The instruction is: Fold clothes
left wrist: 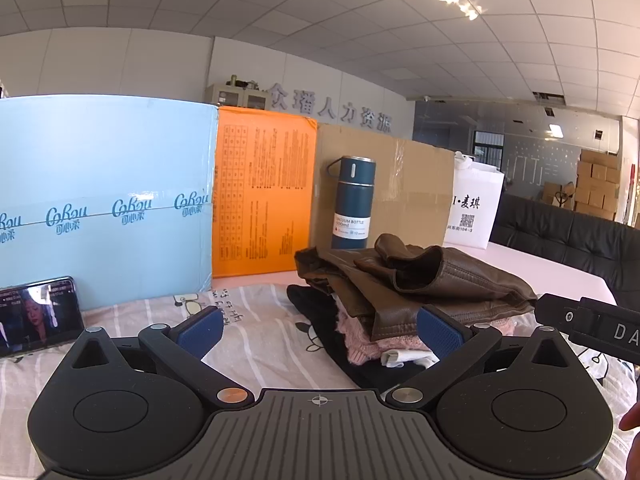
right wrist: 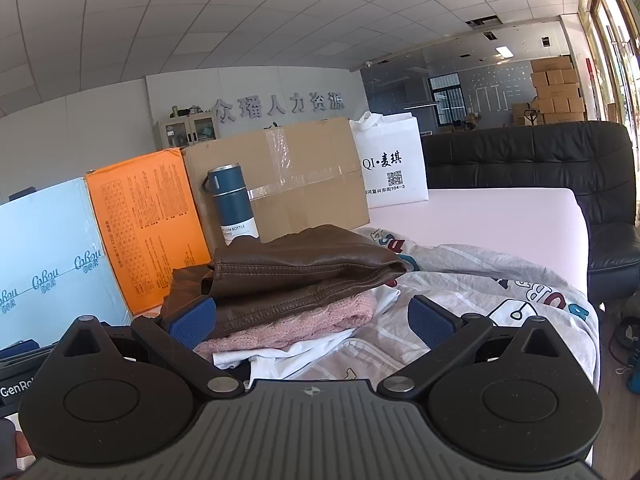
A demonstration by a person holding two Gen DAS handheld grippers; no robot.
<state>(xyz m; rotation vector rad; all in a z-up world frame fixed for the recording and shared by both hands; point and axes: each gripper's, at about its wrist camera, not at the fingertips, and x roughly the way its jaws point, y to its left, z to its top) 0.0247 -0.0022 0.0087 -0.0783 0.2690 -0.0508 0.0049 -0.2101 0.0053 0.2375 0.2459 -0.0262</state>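
While both tools are being held low over the bed, the following items are being recorded. Left gripper: blue-padded jaws are being kept spread wide, nothing being pinched between them. Right gripper: jaws likewise being held wide apart and empty; its black body is also being seen at the right edge of the left wrist view.

Pile of clothes: being carried on a cartoon-printed bedsheet, directly ahead of both grippers. Brown leather jacket: being borne on top of the pile, roughly folded, one cuff being left turned up. Pink knit: being pressed under the jacket. White garment: being held beneath the knit. Black garment: being kept at the bottom of the pile.

Blue vacuum bottle: being stood upright behind the pile, against a cardboard box. Orange box and light blue box: being ranged beside it. White bag: being stood further right. Phone: being propped against the light blue box, screen lit.
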